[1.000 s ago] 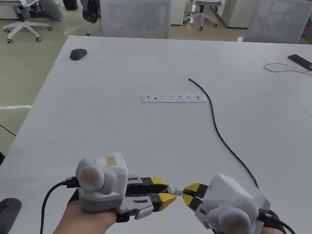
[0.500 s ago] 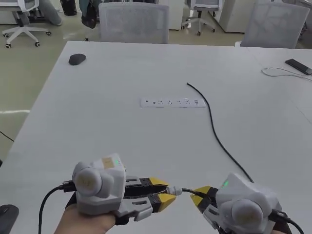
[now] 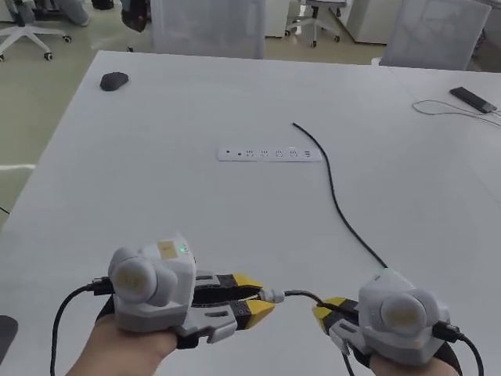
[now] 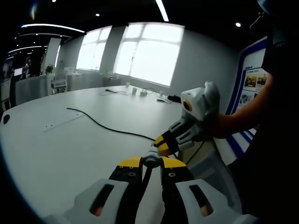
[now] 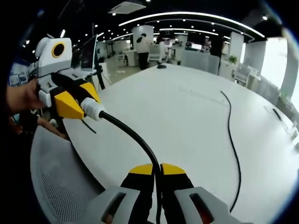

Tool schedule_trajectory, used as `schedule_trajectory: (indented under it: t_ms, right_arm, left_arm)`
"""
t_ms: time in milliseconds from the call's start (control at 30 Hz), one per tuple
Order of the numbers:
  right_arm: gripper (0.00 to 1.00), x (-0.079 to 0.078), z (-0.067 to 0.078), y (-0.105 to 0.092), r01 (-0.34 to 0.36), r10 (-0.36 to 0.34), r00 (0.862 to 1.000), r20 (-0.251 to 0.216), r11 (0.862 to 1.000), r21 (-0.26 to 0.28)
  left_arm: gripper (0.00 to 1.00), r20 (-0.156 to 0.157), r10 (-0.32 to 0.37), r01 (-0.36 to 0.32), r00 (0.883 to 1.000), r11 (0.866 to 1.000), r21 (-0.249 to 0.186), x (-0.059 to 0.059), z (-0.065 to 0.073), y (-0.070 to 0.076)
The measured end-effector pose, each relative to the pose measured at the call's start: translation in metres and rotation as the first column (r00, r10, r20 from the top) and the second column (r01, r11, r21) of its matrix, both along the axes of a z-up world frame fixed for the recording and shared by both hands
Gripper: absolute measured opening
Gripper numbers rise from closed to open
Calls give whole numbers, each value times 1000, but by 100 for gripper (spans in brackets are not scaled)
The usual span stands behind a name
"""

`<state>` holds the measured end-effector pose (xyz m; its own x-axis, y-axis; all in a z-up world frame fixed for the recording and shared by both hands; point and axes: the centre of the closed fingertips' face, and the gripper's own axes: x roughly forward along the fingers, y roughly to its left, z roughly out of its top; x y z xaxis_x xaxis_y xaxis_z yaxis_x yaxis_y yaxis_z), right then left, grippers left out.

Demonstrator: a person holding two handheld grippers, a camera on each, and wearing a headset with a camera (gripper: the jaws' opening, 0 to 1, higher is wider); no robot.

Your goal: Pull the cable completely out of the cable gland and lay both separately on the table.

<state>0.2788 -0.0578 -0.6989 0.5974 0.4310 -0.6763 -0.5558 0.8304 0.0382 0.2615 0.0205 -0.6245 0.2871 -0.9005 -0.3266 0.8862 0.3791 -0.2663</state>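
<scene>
Starting at the left, the white cable gland (image 3: 272,296) is clenched in the jaws of the left gripper (image 3: 261,300) near the front edge of the table (image 3: 156,172), so that it is anchored against the pull. Just to its right, the black cable (image 3: 301,294) is pinched in the closed jaws of the right gripper (image 3: 327,311), near enough for a straight draw. The cable is apparently not yet out of the gland, and its slack is laid past the power strip (image 3: 268,153).

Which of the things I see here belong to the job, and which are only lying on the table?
For the job:
cable gland, held by the left gripper
cable, held by the right gripper

Only lying about:
mouse
power strip
phone
</scene>
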Motion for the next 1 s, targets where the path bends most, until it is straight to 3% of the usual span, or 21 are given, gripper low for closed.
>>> schedule_trajectory:
  t_ms: [100, 233, 333, 767, 1000]
  right_arm:
    - [0, -3, -7, -4, 47, -46, 998, -46, 999, 27]
    - [0, -7, -13, -5, 123, -110, 987, -120, 987, 103]
    - [0, -6, -16, -4, 127, -113, 985, -129, 987, 104]
    - [0, -3, -15, -1, 86, -79, 992, -97, 994, 69]
    - [1, -1, -12, 5, 3, -1, 997, -72, 1000, 25]
  left_arm:
    - [15, -2, 7, -7, 1000, 1000, -3, 0, -1, 2]
    - [15, -9, 14, -14, 1000, 1000, -6, 2, -3, 3]
    - [15, -11, 11, -11, 1000, 1000, -6, 1, -4, 2]
    - [15, -28, 13, -13, 1000, 1000, 0, 5, -8, 8]
    - [15, -25, 34, -34, 999, 999, -3, 12, -8, 16]
